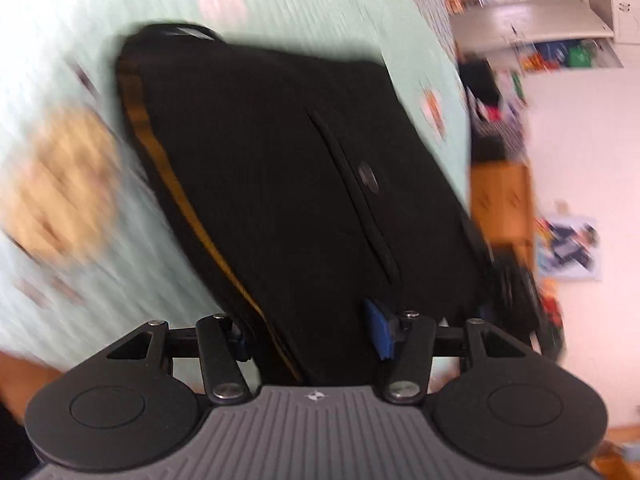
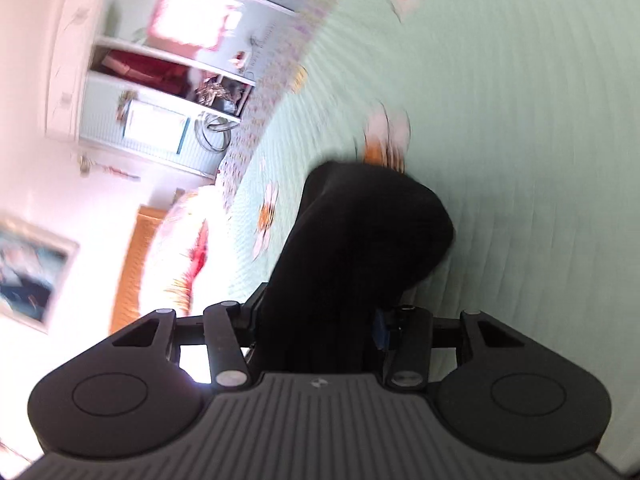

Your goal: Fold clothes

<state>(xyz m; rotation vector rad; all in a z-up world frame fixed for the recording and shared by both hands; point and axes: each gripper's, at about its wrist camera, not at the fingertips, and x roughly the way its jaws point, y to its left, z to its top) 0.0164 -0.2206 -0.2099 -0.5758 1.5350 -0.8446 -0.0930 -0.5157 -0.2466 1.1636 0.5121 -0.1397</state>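
Note:
A black garment with a yellow side stripe and a buttoned pocket lies on a pale green bedspread. Its near edge rises between the fingers of my left gripper, whose blue pads press on the cloth from both sides. In the right wrist view another part of the black garment hangs bunched up off the bedspread. It runs down into my right gripper, which is shut on it. The fingertips of both grippers are mostly hidden by the cloth.
The bedspread has flower prints and a blurred tan patch. Past the bed's edge are a wooden cabinet, cluttered white shelves, a pillow and a wall picture.

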